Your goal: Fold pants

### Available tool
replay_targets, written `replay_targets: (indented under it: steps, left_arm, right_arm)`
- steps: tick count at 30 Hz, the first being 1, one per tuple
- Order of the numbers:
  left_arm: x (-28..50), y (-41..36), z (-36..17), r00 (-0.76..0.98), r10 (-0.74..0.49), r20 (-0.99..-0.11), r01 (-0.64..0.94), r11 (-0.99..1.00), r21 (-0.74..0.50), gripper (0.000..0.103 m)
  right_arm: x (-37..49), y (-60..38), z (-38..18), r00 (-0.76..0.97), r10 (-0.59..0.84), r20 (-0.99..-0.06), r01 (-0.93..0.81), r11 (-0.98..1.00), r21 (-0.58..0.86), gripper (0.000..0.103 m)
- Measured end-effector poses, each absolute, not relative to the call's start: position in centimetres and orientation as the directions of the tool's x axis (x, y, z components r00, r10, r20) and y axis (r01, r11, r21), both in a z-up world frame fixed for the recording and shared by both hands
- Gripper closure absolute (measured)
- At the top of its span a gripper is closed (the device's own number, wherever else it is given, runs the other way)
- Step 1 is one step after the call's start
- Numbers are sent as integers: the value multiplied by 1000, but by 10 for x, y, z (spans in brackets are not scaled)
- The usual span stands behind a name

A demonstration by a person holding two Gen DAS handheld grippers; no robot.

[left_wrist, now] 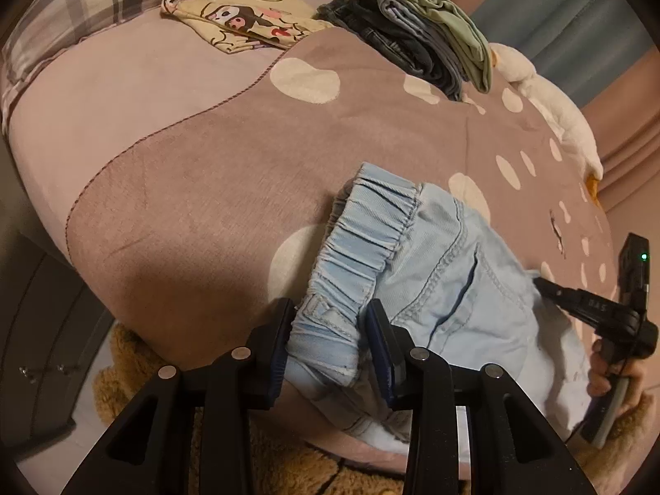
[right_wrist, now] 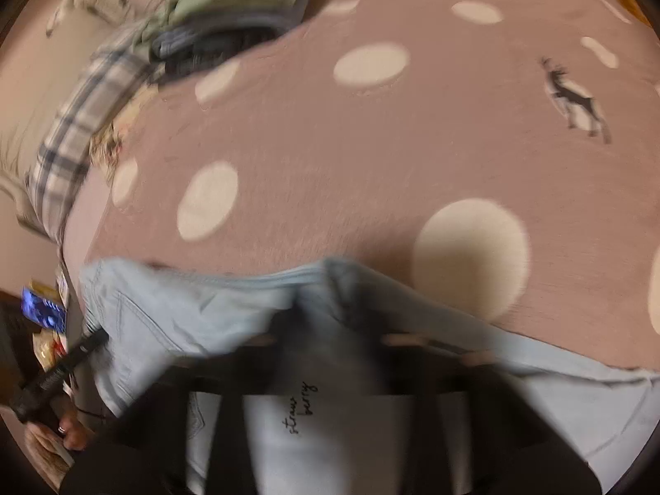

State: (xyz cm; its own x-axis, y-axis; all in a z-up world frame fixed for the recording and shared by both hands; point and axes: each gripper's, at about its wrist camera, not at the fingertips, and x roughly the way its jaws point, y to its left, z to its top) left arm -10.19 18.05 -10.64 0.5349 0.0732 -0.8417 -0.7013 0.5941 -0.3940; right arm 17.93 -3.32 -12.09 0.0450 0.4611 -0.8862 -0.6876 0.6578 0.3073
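Warm, dim indoor light tints both views brownish-pink. The left wrist view is sharp: beyond the jaws the pale blue denim pants (left_wrist: 416,272) show crisp stitching, and a soft shadow darkens the spotted mauve plush blanket (left_wrist: 198,189) left of the jaws. The right wrist view is heavily motion-blurred, its jaws smeared. Fisheye bending curves both, with dark vignette at the corners.

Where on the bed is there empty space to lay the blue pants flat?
The wide brown spotted blanket is bare between the light blue pants and the folded clothes pile. It is crowded up by that pile and the cartoon-print cloth.
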Motion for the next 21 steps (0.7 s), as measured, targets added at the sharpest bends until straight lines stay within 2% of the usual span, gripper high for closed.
replay_targets:
  steps: [4,6,12,17,21]
  left_arm:
    - [-101,180,-106,532,80,-843,-701,601,-385,64]
    - [-101,181,-107,526,81,-846,-708,594,-383,61]
    - [-98,179,-95,499,60,-865,-698,620,-359,59]
    - [-93,170,-34,603,137,-786,-630,686,-364,59]
    - [-43,160,-20,656,55,-753,-523,753,-400,59]
  right_arm:
    - [180,-42,-99,126,533,-836,-663,672,329,97]
    - [181,-37,-101,142,518,-844,-672,676,301,98]
    - [176,-22,-128,189,426,-885,-685,703,192,96]
    - [176,-25,-127,201,419,-886,-692,701,174,96]
    - [179,-23,-129,201,426,-882,-682,707,186,96]
